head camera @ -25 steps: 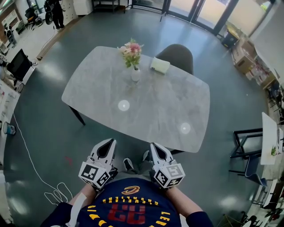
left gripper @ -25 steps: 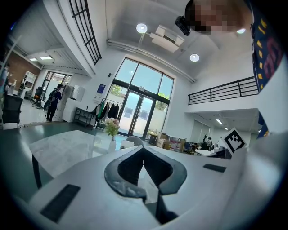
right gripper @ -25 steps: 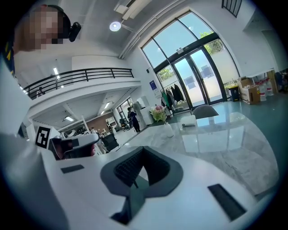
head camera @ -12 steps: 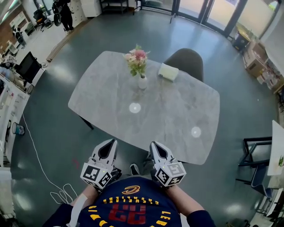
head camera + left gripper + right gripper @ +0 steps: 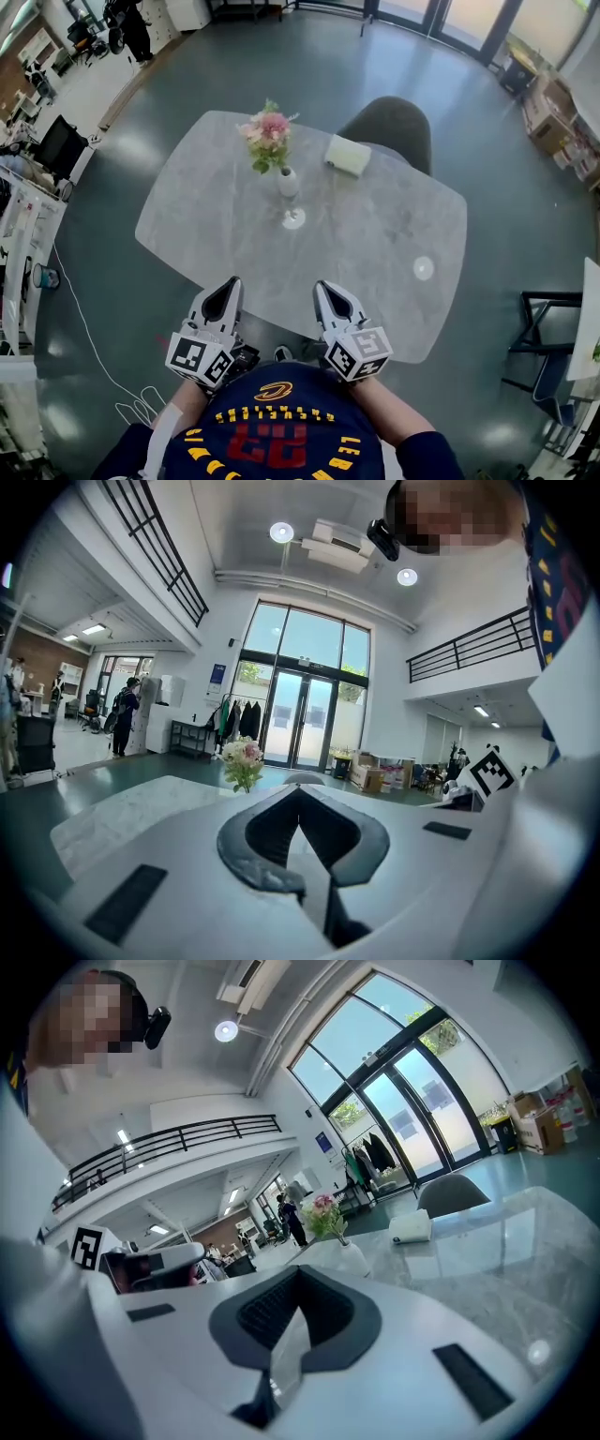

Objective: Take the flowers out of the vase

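Note:
A small white vase (image 5: 287, 181) stands on the far half of the grey marble table (image 5: 375, 244), upright, with pink and cream flowers (image 5: 267, 136) in it. My left gripper (image 5: 228, 286) and right gripper (image 5: 325, 288) are side by side at the table's near edge, well short of the vase. Both are shut with nothing in them. The left gripper view has the flowers (image 5: 242, 761) small and far beyond the closed tips (image 5: 298, 789). In the right gripper view the flowers (image 5: 323, 1213) and vase (image 5: 349, 1255) sit ahead, slightly right of the tips (image 5: 300, 1271).
A pale green pack (image 5: 349, 155) lies on the table right of the vase. A dark chair (image 5: 389, 127) is pushed in at the far side. A white cable (image 5: 141, 408) trails on the floor at left. Desks line the left wall and boxes (image 5: 562, 103) stand at the right.
I have stepped closer to the table. Both grippers, earlier over the floor in front of it, now reach its near edge. Their jaws have stayed shut.

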`<state>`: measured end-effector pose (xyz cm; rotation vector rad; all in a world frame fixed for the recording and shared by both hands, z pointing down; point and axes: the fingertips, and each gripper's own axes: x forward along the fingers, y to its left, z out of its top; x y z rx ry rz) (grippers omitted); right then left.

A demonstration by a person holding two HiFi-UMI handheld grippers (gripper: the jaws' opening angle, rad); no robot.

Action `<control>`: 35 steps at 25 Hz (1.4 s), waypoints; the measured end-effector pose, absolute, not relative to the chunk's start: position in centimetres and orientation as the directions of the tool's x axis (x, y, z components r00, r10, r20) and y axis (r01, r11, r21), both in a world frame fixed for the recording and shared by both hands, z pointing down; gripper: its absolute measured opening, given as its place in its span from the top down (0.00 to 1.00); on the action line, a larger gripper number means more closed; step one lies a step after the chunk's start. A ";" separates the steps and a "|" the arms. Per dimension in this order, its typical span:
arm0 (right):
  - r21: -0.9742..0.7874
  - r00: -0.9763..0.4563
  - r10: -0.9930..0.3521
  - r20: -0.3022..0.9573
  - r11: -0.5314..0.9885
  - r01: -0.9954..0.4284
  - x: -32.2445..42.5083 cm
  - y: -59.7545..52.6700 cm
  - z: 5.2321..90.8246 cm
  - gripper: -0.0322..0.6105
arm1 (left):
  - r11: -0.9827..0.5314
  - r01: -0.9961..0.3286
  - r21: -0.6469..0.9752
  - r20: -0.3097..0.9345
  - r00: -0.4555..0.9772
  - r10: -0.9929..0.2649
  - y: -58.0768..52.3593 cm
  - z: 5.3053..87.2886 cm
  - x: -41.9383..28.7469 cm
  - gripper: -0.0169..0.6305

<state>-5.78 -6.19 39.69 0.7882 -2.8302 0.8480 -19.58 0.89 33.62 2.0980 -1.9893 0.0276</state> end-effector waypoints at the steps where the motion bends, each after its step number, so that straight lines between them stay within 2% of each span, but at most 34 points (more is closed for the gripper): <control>1: -0.500 -0.866 -0.451 0.219 0.710 -0.496 -5.7 -6.9 39.9 0.95 | -0.034 -0.986 0.162 0.186 0.064 -0.980 0.1 33.5 -19.5 0.97; 13: -0.551 -0.882 -0.442 0.162 0.701 -0.453 -6.9 -11.6 39.9 0.95 | -0.041 -0.992 0.117 0.220 0.066 -0.973 -5.9 32.8 -20.3 0.97; 18: -0.630 -0.860 -0.486 0.153 0.623 -0.464 -7.9 -13.5 39.5 0.95 | -0.006 -0.990 0.138 0.211 0.035 -0.977 -7.6 32.8 -23.4 0.97; 21: -0.608 -0.836 -0.529 0.148 0.618 -0.499 -7.9 -15.5 39.7 0.95 | 0.011 -0.989 0.146 0.203 0.019 -0.979 -9.6 34.0 -24.8 0.97; 26: -0.584 -0.772 -0.612 0.174 0.567 -0.581 -7.1 -17.1 40.5 0.95 | -0.063 -0.983 0.171 0.224 0.101 -0.969 -12.5 35.7 -25.1 0.97; 35: -0.577 -0.736 -0.644 0.209 0.526 -0.625 -6.7 -18.3 41.2 0.95 | -0.082 -0.981 0.174 0.257 0.126 -0.958 -15.3 37.7 -26.0 0.96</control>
